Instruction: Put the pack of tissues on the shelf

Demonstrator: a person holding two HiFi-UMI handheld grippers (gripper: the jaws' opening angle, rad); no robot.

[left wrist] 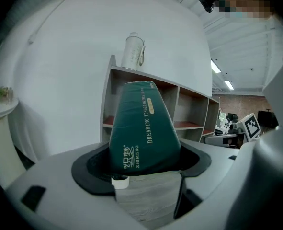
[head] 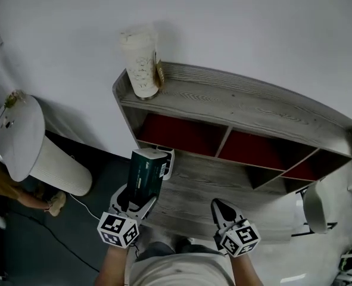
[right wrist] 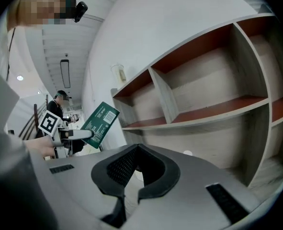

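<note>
My left gripper (head: 137, 200) is shut on a dark green pack of tissues (head: 147, 174), which stands up out of the jaws in front of the grey wooden shelf (head: 241, 106). In the left gripper view the pack (left wrist: 142, 128) fills the space between the black pads (left wrist: 91, 169) and covers part of the shelf (left wrist: 184, 104). The right gripper (head: 222, 211) hangs lower right, shut with nothing in it. The right gripper view has its closed pads (right wrist: 113, 170) before the red-lined compartments (right wrist: 203, 114), with the pack (right wrist: 99, 124) at left.
A tall white tumbler (head: 140, 64) stands on the left end of the shelf's top board. A round white pedestal table (head: 18, 136) is at the left with a cable on the floor beside it. A white device (head: 315, 206) sits by the shelf's right end.
</note>
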